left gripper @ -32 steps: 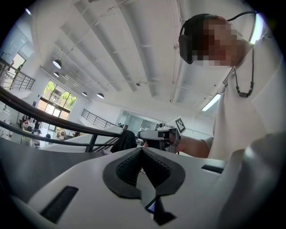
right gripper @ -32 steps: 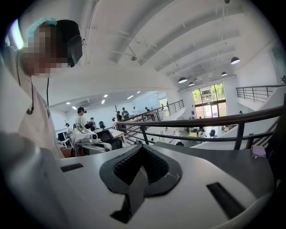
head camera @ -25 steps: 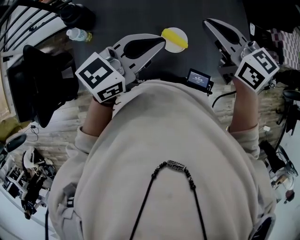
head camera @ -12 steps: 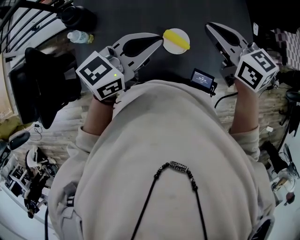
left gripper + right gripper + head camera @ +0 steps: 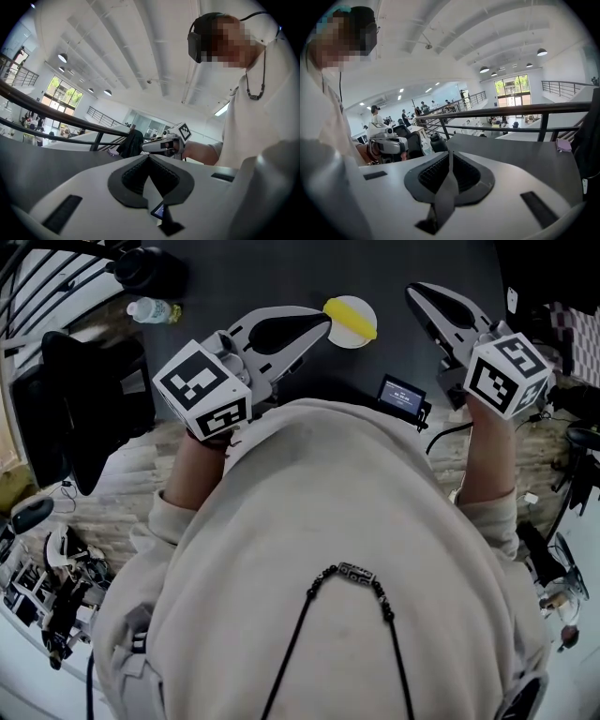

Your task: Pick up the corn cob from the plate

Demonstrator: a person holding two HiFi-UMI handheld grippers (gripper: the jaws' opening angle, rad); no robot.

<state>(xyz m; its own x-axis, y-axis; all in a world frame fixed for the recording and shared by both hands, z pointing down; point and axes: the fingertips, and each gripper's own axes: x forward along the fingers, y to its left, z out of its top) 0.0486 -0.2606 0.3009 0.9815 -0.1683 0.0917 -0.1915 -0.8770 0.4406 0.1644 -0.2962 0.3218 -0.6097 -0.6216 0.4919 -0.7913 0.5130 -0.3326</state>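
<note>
1. While both pairs of tongs hang over the dark counter (image 5: 281, 268), the corn cob (image 5: 350, 315) lies slantwise across the small white plate (image 5: 351, 337), and neither tool has hold of it.
2. The left tongs (image 5: 326, 322) reach toward the plate from its left, with their tip just beside the rim. The head view does not settle whether the tip touches the rim.
3. In the left gripper view their jaws are clenched, with the dark ribbed pads meeting at the tip and nothing caught between them.
4. The right tongs (image 5: 411, 287) sit to the right of the plate and clearly apart from it. Their jaws are likewise clenched and empty, as the right gripper view shows.
5. A clear water bottle (image 5: 150, 309) lies well to the left of the plate, near the counter's edge.
6. A small device with a lit screen (image 5: 400, 395) stands on the person's side of the plate, slightly to its right.
7. Nearer than the plate, the person's pale sweatshirt (image 5: 337, 521) fills most of the head view — a dark cord with a bead (image 5: 353, 570) hangs down its front.
</note>
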